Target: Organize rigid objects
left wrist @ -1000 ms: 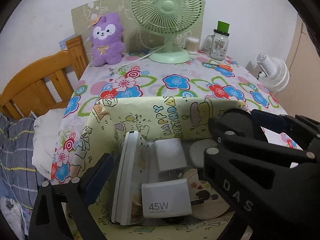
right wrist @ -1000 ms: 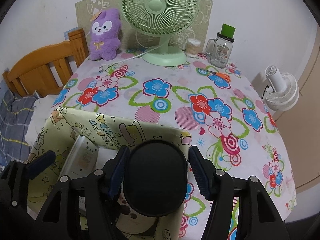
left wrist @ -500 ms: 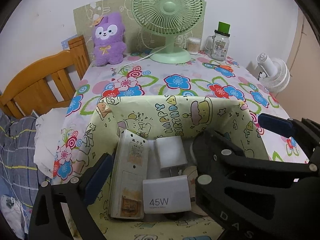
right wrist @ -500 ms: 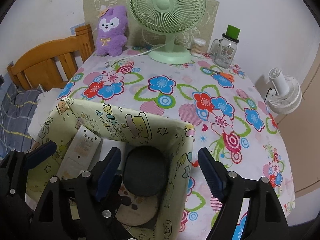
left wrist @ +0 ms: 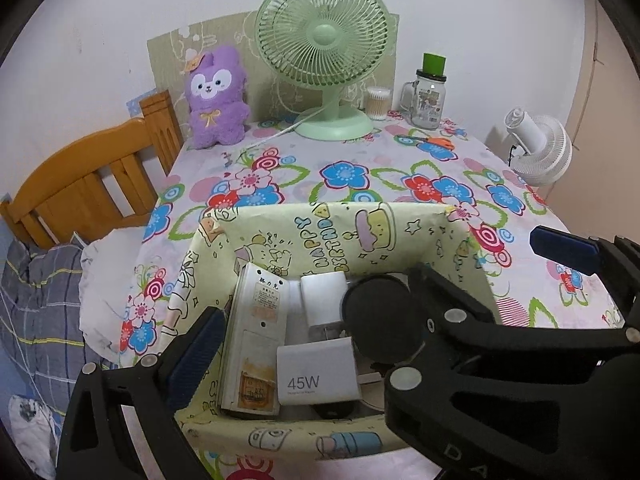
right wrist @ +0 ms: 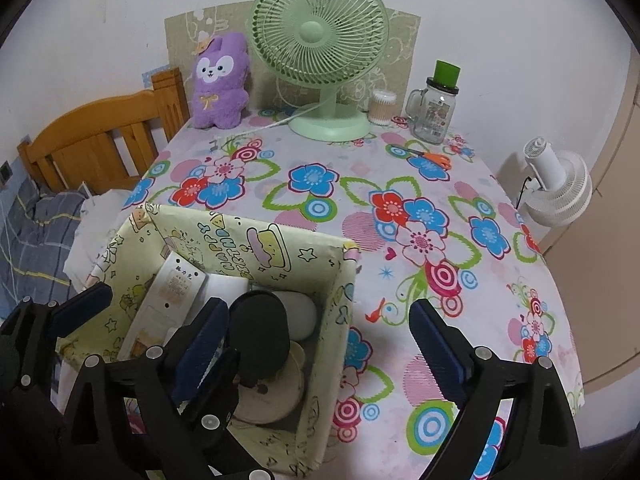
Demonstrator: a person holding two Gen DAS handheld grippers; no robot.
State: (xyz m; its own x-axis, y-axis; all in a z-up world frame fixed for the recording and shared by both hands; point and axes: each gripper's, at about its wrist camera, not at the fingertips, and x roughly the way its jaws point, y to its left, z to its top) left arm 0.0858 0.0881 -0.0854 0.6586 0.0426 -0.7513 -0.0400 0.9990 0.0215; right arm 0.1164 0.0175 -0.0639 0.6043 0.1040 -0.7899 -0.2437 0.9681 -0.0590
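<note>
A: Floral tablecloth point(right wrist: 320, 184), green fan point(right wrist: 320, 40) at the back. Where's the black oval case point(right wrist: 260, 336)?

B: Inside the yellow box point(right wrist: 336, 280), leaning on the white chargers point(left wrist: 318, 376), apparently. The right gripper point(right wrist: 320, 344) stands wide, empty.

A: The left gripper point(left wrist: 376, 316)?

B: Spread wide over the box. Placing looks finished; next, lift clear without snagging the wall.

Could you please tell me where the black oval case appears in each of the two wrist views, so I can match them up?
Left wrist view: the black oval case is right of centre in the lower half, inside the yellow box, beside the 45W charger.
Right wrist view: the case is lower left, in the same box.
Shared landmark: the green fan at the table's far edge.
</note>
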